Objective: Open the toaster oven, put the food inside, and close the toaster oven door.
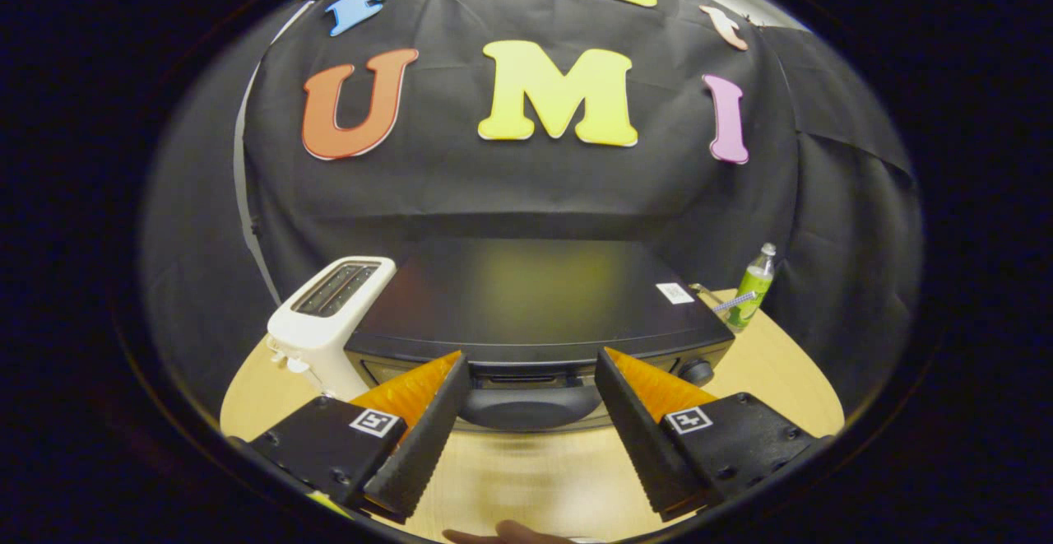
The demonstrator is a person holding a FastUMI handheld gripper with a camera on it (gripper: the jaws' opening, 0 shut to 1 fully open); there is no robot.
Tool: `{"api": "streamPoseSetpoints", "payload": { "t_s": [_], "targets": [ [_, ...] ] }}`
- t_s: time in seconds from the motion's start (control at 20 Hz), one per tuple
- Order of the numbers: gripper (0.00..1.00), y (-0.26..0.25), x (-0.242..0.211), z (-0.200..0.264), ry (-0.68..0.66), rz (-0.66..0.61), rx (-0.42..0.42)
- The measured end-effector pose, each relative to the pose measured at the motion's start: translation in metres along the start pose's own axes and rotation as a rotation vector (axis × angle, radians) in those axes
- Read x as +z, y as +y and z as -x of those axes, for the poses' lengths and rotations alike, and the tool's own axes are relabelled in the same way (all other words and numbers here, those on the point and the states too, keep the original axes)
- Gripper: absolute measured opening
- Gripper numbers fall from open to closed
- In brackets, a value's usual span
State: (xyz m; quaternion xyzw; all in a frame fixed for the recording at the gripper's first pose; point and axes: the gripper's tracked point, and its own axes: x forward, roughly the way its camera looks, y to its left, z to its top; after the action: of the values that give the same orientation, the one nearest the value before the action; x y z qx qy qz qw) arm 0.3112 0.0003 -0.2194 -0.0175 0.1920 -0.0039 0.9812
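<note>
Two appliances crowd the round wooden table (pixel 765 379), and that closeness looks like the main hazard. On the left the white toaster (pixel 325 322) stands right against the flank of the black toaster oven (pixel 526 297), apparently touching it, so a wide swing of the left finger (pixel 424 437) could knock it toward the table's near edge. In the middle, the gripper (pixel 531 367) is held with its fingers spread apart and nothing between them, poised just above and in front of the oven's door handle (pixel 531 408), which sits between the tips. The door looks shut, and I judge the opening has not begun. If the fingers close too high, they may slip off the rounded handle. When the door drops it should swing onto the bare strip of table in front, where a fingertip (pixel 506 534) already rests, so that is tight. To the right there is more room: the knob (pixel 698 371), then open wood, with a green bottle (pixel 753 289) well back by the edge.
</note>
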Motion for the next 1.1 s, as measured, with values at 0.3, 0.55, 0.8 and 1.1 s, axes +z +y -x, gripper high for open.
{"api": "streamPoseSetpoints", "payload": {
  "t_s": [0.3,0.55,0.8,1.1],
  "targets": [
    [1.0,0.003,-0.011,-0.015,0.043,-0.027,0.03],
    [1.0,0.001,-0.02,0.0,0.054,-0.023,0.031],
    [1.0,-0.002,-0.044,0.024,0.057,-0.03,0.043],
    [1.0,-0.005,-0.088,0.046,0.099,-0.051,0.058]
  ]
}}
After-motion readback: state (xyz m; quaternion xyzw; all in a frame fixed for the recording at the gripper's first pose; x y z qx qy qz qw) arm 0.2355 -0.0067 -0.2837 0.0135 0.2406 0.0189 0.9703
